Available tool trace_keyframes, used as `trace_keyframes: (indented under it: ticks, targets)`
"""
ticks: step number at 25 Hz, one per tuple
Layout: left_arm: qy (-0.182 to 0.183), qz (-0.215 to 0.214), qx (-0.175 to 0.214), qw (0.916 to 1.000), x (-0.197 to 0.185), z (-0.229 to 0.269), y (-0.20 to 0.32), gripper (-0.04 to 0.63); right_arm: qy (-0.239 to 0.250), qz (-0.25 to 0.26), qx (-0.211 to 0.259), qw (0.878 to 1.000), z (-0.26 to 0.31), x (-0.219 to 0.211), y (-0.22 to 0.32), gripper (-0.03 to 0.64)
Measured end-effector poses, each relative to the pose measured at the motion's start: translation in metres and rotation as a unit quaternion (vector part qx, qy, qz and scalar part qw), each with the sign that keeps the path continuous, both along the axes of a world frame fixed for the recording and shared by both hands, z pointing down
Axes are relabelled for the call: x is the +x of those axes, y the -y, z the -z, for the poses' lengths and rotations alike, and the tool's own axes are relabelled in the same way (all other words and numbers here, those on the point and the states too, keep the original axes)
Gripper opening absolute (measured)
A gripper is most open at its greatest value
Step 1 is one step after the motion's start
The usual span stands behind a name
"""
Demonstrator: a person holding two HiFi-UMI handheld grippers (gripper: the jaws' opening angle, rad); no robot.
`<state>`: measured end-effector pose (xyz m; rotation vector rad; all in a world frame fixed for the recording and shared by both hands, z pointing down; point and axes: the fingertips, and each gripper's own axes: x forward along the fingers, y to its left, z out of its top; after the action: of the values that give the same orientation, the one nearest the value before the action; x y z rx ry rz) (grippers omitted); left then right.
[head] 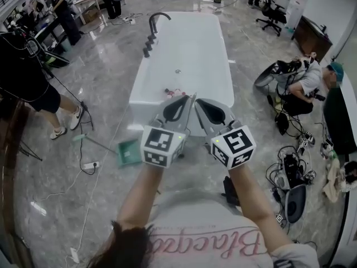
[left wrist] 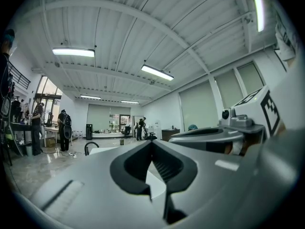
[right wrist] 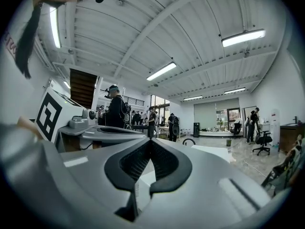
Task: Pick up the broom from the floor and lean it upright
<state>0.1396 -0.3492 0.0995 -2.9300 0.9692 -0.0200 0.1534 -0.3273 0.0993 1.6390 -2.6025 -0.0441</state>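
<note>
Presently your left claw (head: pixel 191 99) and right claw (head: pixel 199 103) are both clenched on nothing, held level. The broom (head: pixel 129 151) lies flat on the floor (head: pixel 111 82), left of the bathtub (head: pixel 146 108). Open one claw, descend, and grasp the handle (head: pixel 97 143) mid-length.

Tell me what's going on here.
A person holds the left gripper and right gripper side by side, pointing level toward a white bathtub. Both have their jaws shut with nothing between them. The green broom lies on the floor to the person's left, untouched, so the pickup has not begun.
</note>
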Motion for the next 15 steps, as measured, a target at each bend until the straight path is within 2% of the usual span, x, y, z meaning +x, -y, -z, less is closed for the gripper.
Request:
trace_keyframes:
  ticks: [15]
  targets:
    - [-0.011,-0.004,0.005,0.9999,0.0095,0.0091,-0.0059,0.0,0.0,0.002,-0.001,1.0,0.0017,0.0003,-0.0035,0.0]
